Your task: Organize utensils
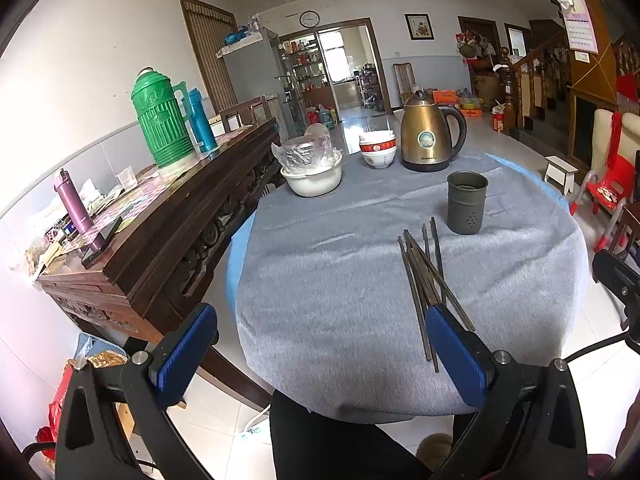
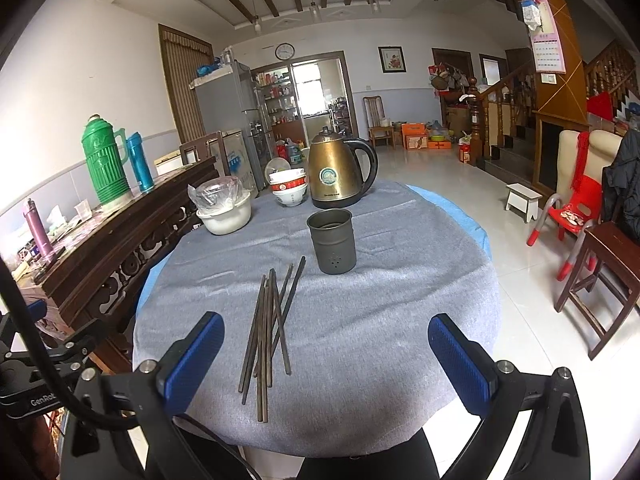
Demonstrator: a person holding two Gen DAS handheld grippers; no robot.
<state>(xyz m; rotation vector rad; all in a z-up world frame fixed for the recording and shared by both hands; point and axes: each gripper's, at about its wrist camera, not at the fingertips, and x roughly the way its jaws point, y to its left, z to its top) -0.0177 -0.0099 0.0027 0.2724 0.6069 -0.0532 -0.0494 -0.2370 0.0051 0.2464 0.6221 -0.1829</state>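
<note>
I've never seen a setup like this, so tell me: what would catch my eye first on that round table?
A loose bundle of dark, thin chopsticks lies on the grey cloth of the round table, near its front edge. Just behind them stands an empty dark grey metal utensil cup, upright, and further back a shiny bronze electric kettle with a black handle. Both blue-padded hand-held grippers, left and right, are open and hold nothing.

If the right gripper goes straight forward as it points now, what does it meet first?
Probably the chopsticks lying on the table; the open right gripper points over them. Beyond stands the metal holder. Depth is unclear.
</note>
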